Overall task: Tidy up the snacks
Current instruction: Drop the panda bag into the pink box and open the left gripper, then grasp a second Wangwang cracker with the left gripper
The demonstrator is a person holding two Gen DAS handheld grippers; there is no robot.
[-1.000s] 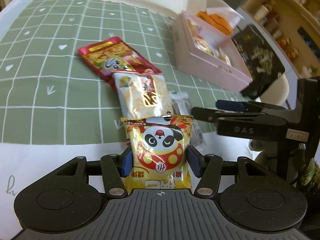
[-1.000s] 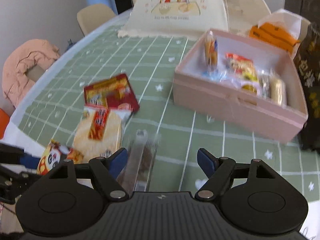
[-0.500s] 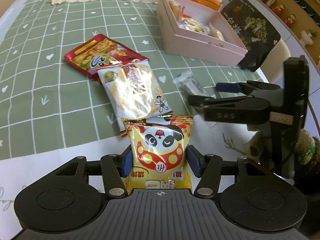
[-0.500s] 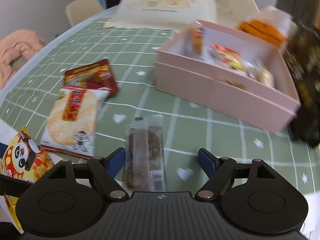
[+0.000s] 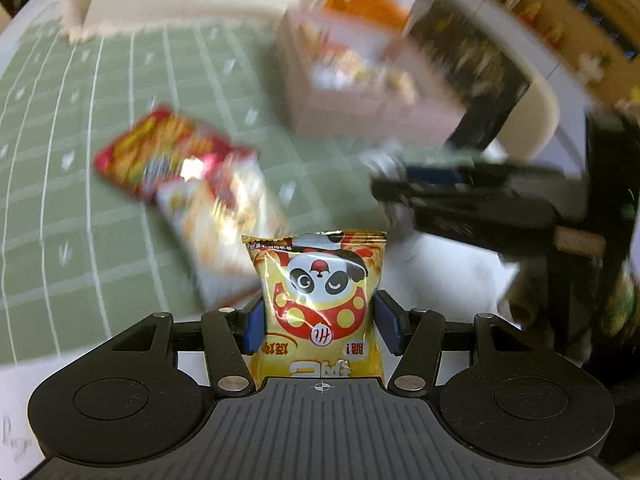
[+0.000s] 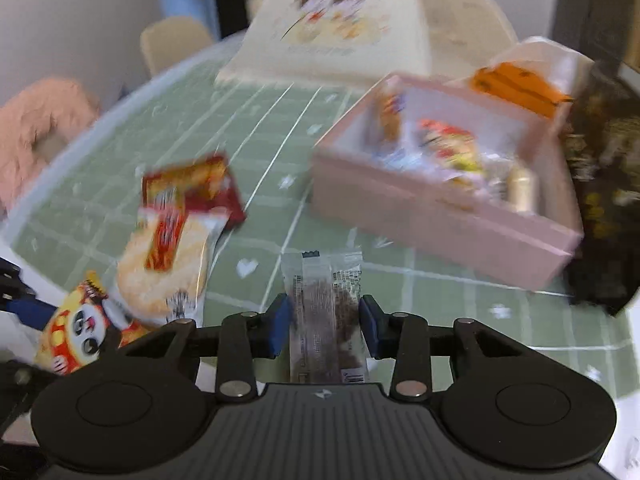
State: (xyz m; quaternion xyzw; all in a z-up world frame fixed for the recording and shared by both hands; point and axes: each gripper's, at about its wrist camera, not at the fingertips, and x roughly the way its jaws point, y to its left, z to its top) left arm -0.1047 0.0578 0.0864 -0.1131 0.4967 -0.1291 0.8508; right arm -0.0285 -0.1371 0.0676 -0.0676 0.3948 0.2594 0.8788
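My left gripper (image 5: pixel 318 322) is shut on a yellow panda snack bag (image 5: pixel 318 300) and holds it above the table; the bag also shows in the right wrist view (image 6: pixel 78 330). My right gripper (image 6: pixel 325 326) is shut on a clear-wrapped brown bar (image 6: pixel 324 312), lifted off the cloth. The pink box (image 6: pixel 440 220) with several snacks inside stands ahead to the right; it also shows in the left wrist view (image 5: pixel 380 116). A rice cracker pack (image 6: pixel 168 256) and a red snack pack (image 6: pixel 200 184) lie on the green cloth. Both views are motion-blurred.
A cream cartoon-printed cover (image 6: pixel 340 28) stands at the back of the table. A dark printed bag (image 6: pixel 604 208) and an orange packet (image 6: pixel 516 84) sit beside the pink box. Chairs (image 6: pixel 172 40) ring the table. The right gripper's body (image 5: pixel 480 204) shows in the left wrist view.
My right gripper has closed on the brown bar and lifted it. My left gripper still holds the panda bag and has swung, as the view has shifted.
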